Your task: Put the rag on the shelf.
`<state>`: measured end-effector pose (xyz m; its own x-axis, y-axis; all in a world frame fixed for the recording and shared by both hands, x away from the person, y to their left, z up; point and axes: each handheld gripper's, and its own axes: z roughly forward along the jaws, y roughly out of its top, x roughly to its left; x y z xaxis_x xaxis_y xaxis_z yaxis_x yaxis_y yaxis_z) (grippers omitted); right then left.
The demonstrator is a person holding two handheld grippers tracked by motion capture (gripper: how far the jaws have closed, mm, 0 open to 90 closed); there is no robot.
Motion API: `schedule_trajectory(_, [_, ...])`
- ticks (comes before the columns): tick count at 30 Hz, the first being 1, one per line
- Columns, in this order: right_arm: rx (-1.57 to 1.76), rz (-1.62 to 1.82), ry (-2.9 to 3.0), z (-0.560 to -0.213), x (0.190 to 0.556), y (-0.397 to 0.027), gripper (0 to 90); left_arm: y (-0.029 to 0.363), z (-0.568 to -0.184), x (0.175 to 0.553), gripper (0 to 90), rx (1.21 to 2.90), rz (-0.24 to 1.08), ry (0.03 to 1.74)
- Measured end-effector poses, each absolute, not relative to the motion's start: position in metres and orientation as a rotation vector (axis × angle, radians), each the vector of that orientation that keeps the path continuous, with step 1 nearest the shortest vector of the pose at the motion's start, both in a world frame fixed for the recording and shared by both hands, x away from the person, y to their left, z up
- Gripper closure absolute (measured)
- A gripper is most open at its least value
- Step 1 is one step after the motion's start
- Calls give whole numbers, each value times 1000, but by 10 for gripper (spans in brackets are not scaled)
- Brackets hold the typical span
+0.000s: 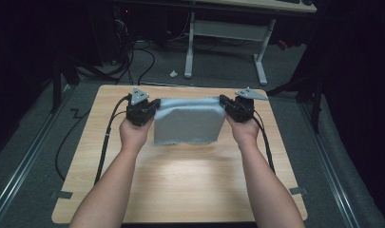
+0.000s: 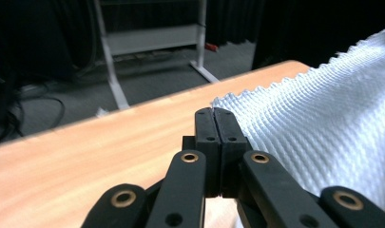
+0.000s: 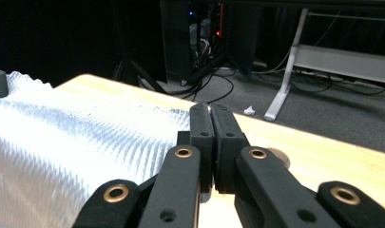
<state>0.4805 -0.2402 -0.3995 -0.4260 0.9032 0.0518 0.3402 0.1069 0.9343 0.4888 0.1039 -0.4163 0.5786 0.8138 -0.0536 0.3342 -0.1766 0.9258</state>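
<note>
A pale blue waffle-weave cloth (image 1: pixel 189 121) is stretched between the left hand-held gripper (image 1: pixel 154 105) and the right hand-held gripper (image 1: pixel 223 103), each clamped tight on an upper corner. Beneath them lies a light wooden table (image 1: pixel 180 190). Beyond them, grey carpet (image 1: pixel 218 71), a white desk frame (image 1: pixel 228 33) and trailing black cables (image 1: pixel 133 61) sit in a dark room.

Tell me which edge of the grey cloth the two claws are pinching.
The far edge of the grey cloth, away from the person: left claw and right claw each clamp one far corner. The near edge hangs free.
</note>
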Motion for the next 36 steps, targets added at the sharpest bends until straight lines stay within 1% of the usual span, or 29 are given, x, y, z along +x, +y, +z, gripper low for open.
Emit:
schedule_trajectory(5, [1227,1327,1855,-411,475,-243,895,105,-427,480,895,1764,533,943])
schedule_trajectory(10, [1214,1305,1874,-414,470,-240,895,108,-432,474,895,1762,502,947])
schedule_trajectory(19, [1229,1313,1881,-426,467,-238,895,105,-444,474,895,1784,443,951])
schedule_trajectory(36, [1256,1285,1906,-446,463,-243,895,97,-463,476,894,1836,382,961])
